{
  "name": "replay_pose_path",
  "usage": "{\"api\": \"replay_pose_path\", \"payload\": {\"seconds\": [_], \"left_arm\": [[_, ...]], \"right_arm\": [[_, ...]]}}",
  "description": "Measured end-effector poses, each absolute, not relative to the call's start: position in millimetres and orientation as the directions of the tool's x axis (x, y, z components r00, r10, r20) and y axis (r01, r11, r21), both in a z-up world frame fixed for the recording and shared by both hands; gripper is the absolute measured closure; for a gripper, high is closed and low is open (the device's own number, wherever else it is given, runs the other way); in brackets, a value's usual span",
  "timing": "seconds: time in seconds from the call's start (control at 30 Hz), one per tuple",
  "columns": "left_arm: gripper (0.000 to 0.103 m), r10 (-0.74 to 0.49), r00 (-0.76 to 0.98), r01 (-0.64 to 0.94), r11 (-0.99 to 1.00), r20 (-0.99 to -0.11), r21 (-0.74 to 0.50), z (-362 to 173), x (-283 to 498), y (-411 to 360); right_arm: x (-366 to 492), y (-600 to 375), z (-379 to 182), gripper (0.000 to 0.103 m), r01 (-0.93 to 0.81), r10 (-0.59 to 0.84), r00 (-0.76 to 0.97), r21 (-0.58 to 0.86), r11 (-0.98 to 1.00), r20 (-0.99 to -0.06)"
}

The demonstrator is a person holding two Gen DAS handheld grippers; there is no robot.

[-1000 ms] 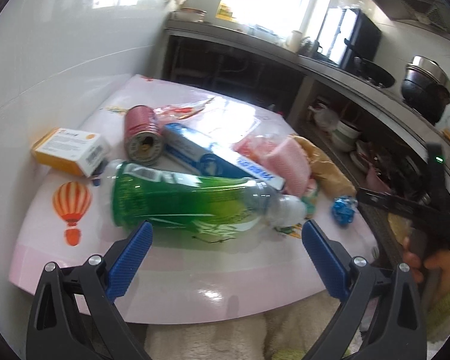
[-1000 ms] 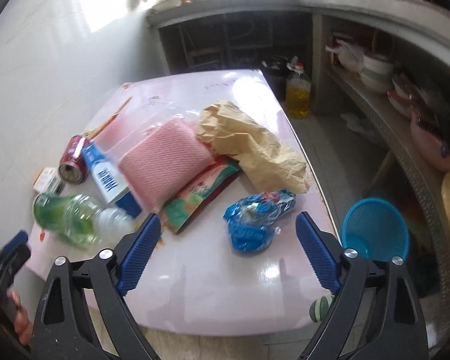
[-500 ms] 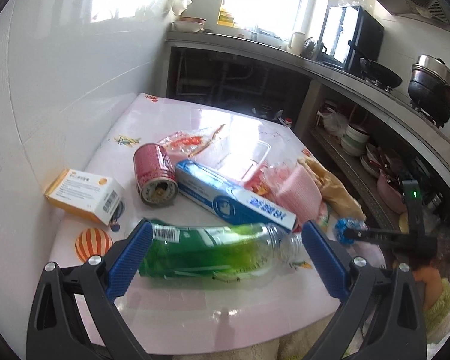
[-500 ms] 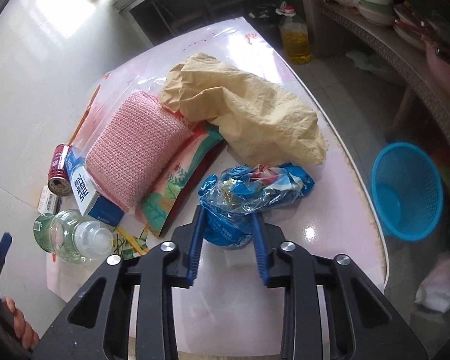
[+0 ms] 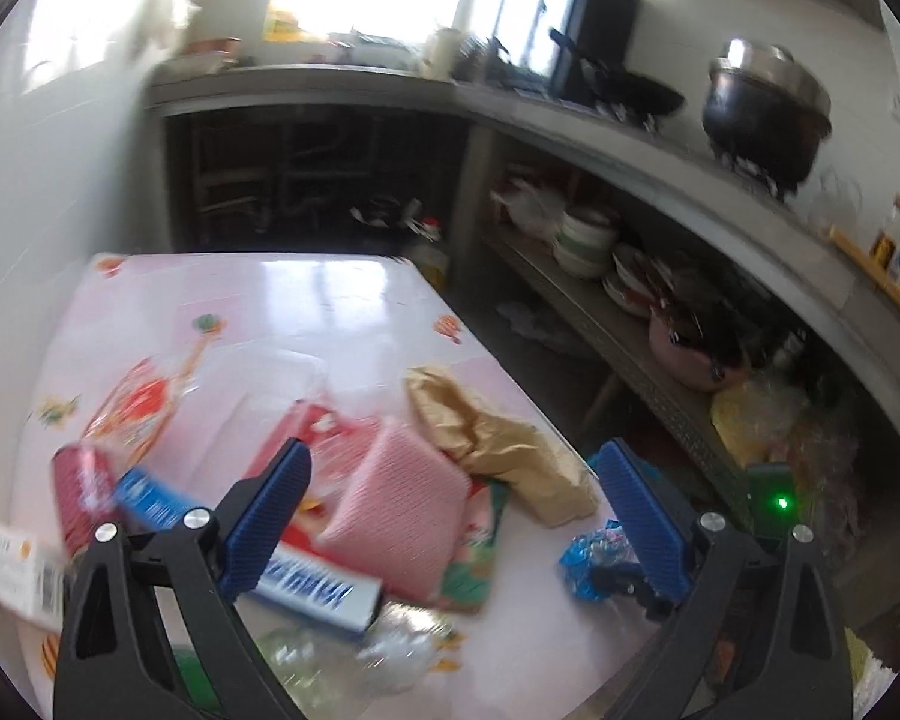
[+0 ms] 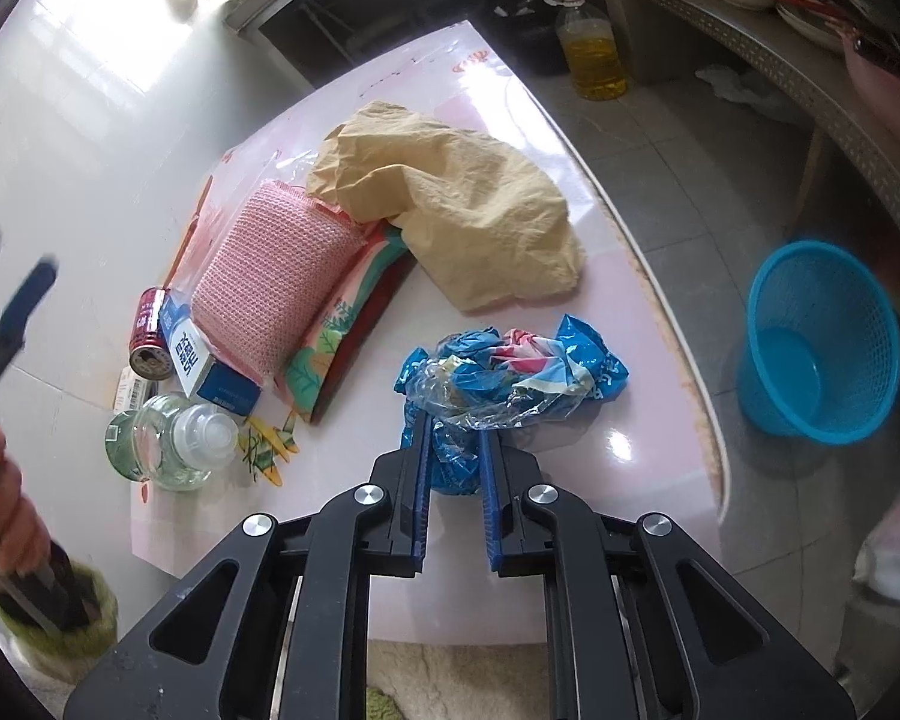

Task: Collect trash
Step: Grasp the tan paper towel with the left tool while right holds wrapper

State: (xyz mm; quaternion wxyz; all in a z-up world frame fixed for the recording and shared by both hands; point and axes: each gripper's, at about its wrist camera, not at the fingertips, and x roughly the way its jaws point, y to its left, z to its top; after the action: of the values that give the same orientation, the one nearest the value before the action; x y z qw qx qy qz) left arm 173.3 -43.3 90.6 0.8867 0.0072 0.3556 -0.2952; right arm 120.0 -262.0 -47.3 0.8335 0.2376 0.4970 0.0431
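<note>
The crumpled blue plastic wrapper point(image 6: 510, 378) is lying near the 4 o'clock edge of the pink glossy tabletop point(image 6: 354, 120), and its near end is being pinched as the fingers of the right gripper point(image 6: 455, 468) are closing narrowly on it. The squeeze should be completed before it is lifted toward the blue mesh basket point(image 6: 822, 348) at 3 o'clock. The left gripper point(image 5: 456, 516) is being held wide and, seemingly, empty.
</note>
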Motion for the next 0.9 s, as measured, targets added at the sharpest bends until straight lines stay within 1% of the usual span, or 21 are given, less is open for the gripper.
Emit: {"api": "replay_pose_path", "payload": {"seconds": [0.03, 0.07, 0.2, 0.27, 0.3, 0.37, 0.43, 0.47, 0.53, 0.57, 0.63, 0.67, 0.7, 0.73, 0.83, 0.9], "left_arm": [[0.01, -0.539, 0.536, 0.564, 0.801, -0.65, -0.2, 88.6, 182.0, -61.1], [0.01, -0.537, 0.495, 0.588, 0.786, -0.683, -0.191, 83.9, 191.6, -79.9], [0.01, -0.478, 0.377, 0.673, 0.73, -0.793, -0.12, 54.4, 224.7, -145.9], [0.016, -0.364, 0.354, 0.703, 0.711, -0.861, -0.012, 31.9, 237.9, -175.8], [0.02, -0.319, 0.347, 0.716, 0.697, -0.882, 0.03, 22.4, 242.1, -186.1], [0.025, -0.225, 0.317, 0.738, 0.669, -0.921, 0.09, 1.1, 250.3, -203.4], [0.036, -0.148, 0.294, 0.755, 0.642, -0.944, 0.135, -17.3, 254.4, -212.2], [0.04, -0.116, 0.288, 0.761, 0.631, -0.951, 0.153, -24.9, 256.4, -214.0], [0.05, -0.08, 0.272, 0.772, 0.613, -0.959, 0.167, -36.0, 259.3, -214.7], [0.053, -0.067, 0.266, 0.773, 0.611, -0.962, 0.171, -40.6, 260.9, -214.3], [0.071, -0.051, 0.263, 0.77, 0.613, -0.964, 0.177, -47.6, 264.1, -214.0], [0.075, -0.051, 0.258, 0.771, 0.613, -0.965, 0.173, -49.1, 265.2, -213.2], [0.085, -0.058, 0.257, 0.77, 0.615, -0.965, 0.168, -49.7, 266.7, -211.1], [0.09, -0.065, 0.264, 0.77, 0.615, -0.962, 0.169, -47.9, 267.4, -209.5], [0.095, -0.113, 0.322, 0.755, 0.63, -0.94, 0.183, -29.2, 273.1, -208.9], [0.096, -0.163, 0.35, 0.742, 0.649, -0.922, 0.167, -10.0, 272.1, -207.6]], "right_arm": [[118.4, -264.8, -48.0, 0.09, 0.168, 0.312, 0.504, 0.445, 0.879, -0.806], [117.0, -267.5, -49.2, 0.09, 0.171, 0.318, 0.505, 0.454, 0.875, -0.803], [118.6, -269.7, -50.7, 0.09, 0.171, 0.333, 0.511, 0.473, 0.864, -0.793], [118.6, -273.6, -50.4, 0.09, 0.168, 0.338, 0.515, 0.479, 0.862, -0.788], [119.1, -276.1, -50.7, 0.09, 0.166, 0.339, 0.518, 0.481, 0.861, -0.785], [119.4, -280.7, -51.8, 0.09, 0.164, 0.346, 0.523, 0.491, 0.856, -0.779], [117.1, -284.6, -52.6, 0.09, 0.162, 0.356, 0.526, 0.502, 0.85, -0.772], [116.5, -286.0, -52.9, 0.09, 0.159, 0.359, 0.529, 0.506, 0.848, -0.769], [112.6, -288.8, -54.7, 0.09, 0.153, 0.365, 0.533, 0.511, 0.846, -0.763], [112.2, -289.9, -55.4, 0.09, 0.152, 0.37, 0.534, 0.517, 0.843, -0.76], [110.3, -292.1, -57.3, 0.09, 0.148, 0.377, 0.537, 0.524, 0.839, -0.755], [109.3, -293.9, -57.1, 0.09, 0.146, 0.378, 0.539, 0.525, 0.838, -0.753], [108.4, -296.0, -57.2, 0.09, 0.145, 0.38, 0.542, 0.528, 0.837, -0.75], [107.4, -298.4, -57.3, 0.09, 0.145, 0.38, 0.546, 0.531, 0.835, -0.746], [105.6, -304.2, -54.9, 0.091, 0.15, 0.377, 0.565, 0.541, 0.828, -0.734], [103.3, -309.7, -52.6, 0.091, 0.157, 0.371, 0.583, 0.548, 0.821, -0.723]]}}
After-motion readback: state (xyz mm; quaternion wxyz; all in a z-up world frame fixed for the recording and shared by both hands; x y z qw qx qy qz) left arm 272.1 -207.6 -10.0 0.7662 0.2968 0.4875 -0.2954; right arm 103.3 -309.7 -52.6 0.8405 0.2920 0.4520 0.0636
